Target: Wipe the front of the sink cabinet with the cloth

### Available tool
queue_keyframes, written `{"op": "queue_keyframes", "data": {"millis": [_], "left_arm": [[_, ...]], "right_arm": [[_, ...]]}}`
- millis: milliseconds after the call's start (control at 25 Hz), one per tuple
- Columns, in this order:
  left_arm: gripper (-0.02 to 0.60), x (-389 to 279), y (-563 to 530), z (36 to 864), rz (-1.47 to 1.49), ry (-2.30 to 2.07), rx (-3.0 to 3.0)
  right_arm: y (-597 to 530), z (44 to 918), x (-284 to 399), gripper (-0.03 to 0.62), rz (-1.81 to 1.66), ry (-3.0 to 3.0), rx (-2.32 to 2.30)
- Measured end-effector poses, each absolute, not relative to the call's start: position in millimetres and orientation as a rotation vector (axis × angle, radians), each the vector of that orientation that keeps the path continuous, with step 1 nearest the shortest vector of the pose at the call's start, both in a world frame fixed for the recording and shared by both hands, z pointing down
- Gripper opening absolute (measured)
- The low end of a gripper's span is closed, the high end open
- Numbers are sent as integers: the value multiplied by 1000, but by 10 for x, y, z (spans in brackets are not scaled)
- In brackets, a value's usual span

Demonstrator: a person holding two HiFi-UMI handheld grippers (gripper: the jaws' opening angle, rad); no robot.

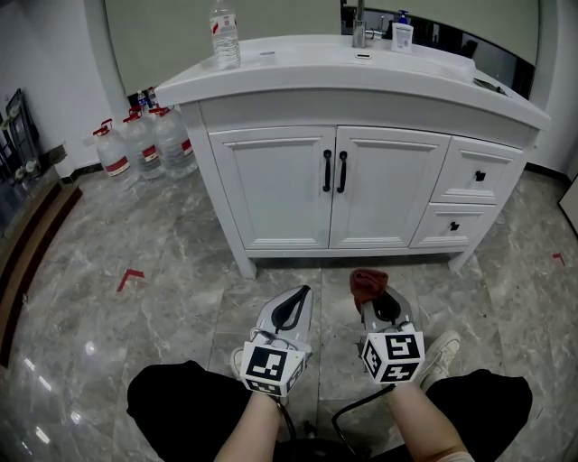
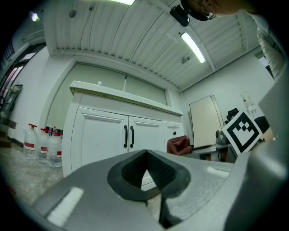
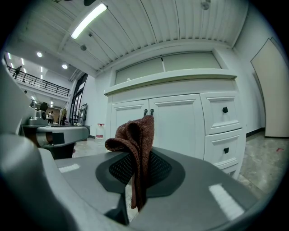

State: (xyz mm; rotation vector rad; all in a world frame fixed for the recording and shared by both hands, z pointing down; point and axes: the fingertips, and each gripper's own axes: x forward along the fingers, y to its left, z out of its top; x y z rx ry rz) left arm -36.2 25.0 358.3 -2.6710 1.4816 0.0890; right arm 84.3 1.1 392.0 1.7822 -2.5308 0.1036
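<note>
As a person stands facing a white sink cabinet (image 1: 298, 194), the right gripper (image 1: 377, 301) is clamped on a reddish-brown cloth (image 1: 368, 281), which bunches up above the jaw tips and hangs in a fold between them. Seen from the right gripper view, the cloth (image 3: 135, 135) sits pinched between the dark ribbed pads, well apart from the cabinet front (image 3: 180, 122) behind it. The cloth touches neither door.

Beside it, the left gripper (image 1: 293, 305) is held low over the grey marble floor (image 1: 172, 253); its jaws meet at the tips with nothing between them, leaving only a small gap behind the pads (image 2: 156, 169). From the left gripper view the cloth (image 2: 179, 145) shows off to the right, in front of the cabinet (image 2: 101, 135).

The cabinet front carries 2 doors with 2 black vertical handles (image 1: 334, 170) side by side at the centre, and 2 drawers (image 1: 477, 176) stacked on the right. On the countertop stand a clear water bottle (image 1: 225, 36), a faucet (image 1: 359, 27) and a soap dispenser (image 1: 403, 34). Large water jugs (image 1: 144, 144) with red labels cluster on the floor left of the cabinet, and a red tape corner (image 1: 129, 278) marks the tiles nearby.
</note>
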Motion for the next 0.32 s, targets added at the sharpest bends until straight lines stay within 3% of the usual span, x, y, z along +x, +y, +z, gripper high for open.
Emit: {"op": "queue_keyframes", "data": {"millis": [320], "left_arm": [[0, -333, 253, 3644, 72, 1479, -2681]], "right_arm": [[8, 3966, 882, 77, 117, -2522, 1797]]}}
